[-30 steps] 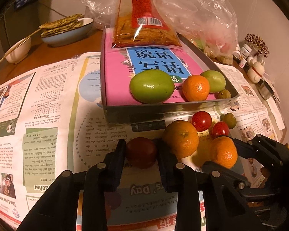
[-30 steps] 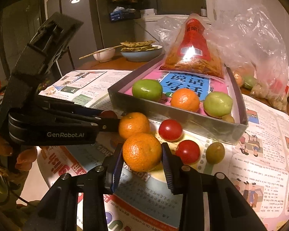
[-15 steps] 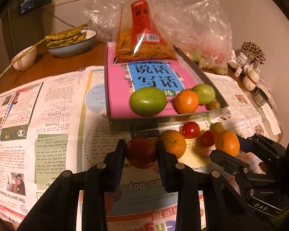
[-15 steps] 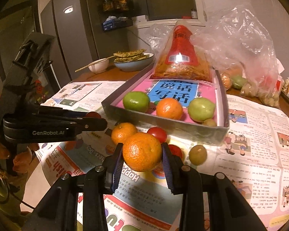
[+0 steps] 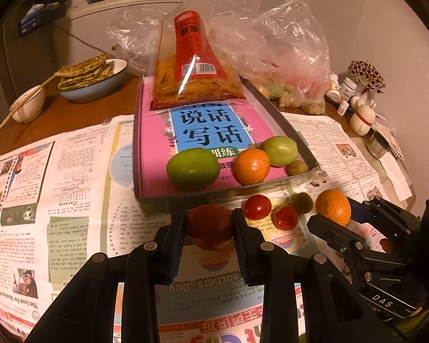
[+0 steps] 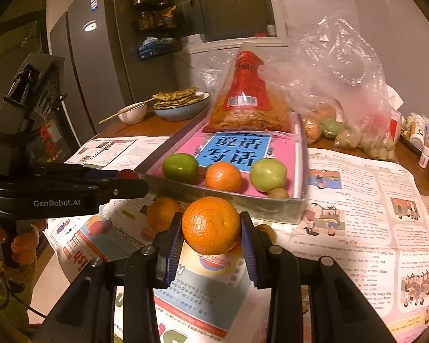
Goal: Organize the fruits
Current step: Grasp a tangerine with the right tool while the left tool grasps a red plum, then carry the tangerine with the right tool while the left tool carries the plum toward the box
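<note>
While both grippers hang just short of the tray [image 5: 306, 148], each one carries a fruit ready to go in.
The left gripper [image 5: 208, 225] has its jaws narrow and clamped on a dark red tomato [image 5: 208, 224], lifted clear of the newspaper [image 5: 71, 171]; soft and thin-skinned by the look of it, so a gentle hold across its middle suits it. The right gripper [image 6: 211, 225] pinches a mandarin [image 6: 210, 224] at its widest part, near the tray's front wall, and that one looks light, slightly yielding, with dimpled peel giving grip. Two small red tomatoes [image 5: 257, 207] wait on the paper.
</note>
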A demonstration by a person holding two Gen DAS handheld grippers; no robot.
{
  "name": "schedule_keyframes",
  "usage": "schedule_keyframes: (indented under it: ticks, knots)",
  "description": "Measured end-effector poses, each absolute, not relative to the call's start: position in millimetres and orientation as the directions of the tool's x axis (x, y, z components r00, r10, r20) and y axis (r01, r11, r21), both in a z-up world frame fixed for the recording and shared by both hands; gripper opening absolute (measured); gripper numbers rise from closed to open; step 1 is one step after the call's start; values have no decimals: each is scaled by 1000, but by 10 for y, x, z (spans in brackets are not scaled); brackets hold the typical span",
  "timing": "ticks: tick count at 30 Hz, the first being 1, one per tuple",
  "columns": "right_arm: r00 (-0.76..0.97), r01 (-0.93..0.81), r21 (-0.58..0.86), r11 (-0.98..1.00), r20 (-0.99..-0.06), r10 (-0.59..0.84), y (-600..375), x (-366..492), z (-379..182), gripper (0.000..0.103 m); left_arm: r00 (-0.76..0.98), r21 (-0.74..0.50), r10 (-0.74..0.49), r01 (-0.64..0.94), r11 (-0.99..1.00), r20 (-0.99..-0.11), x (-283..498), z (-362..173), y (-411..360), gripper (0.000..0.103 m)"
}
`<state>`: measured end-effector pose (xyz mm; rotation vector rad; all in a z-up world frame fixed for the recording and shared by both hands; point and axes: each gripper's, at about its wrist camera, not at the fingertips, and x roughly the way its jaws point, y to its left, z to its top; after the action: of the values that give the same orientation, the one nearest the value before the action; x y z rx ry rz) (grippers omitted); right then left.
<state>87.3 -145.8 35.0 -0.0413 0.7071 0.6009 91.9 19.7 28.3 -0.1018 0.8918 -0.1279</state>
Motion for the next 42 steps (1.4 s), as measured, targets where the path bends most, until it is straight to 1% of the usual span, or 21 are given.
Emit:
schedule_keyframes:
  ticks: [26, 42]
  knots:
    - [644, -461, 203, 864, -594, 483, -1731, 1042, 465, 38, 599, -117, -160, 110, 987, -785, 1139, 323, -85, 33]
    - [672, -437, 196, 878, -578, 463, -1761, 1238, 592, 38, 617, -133, -174, 111, 985, -768, 1295, 439, -43, 33]
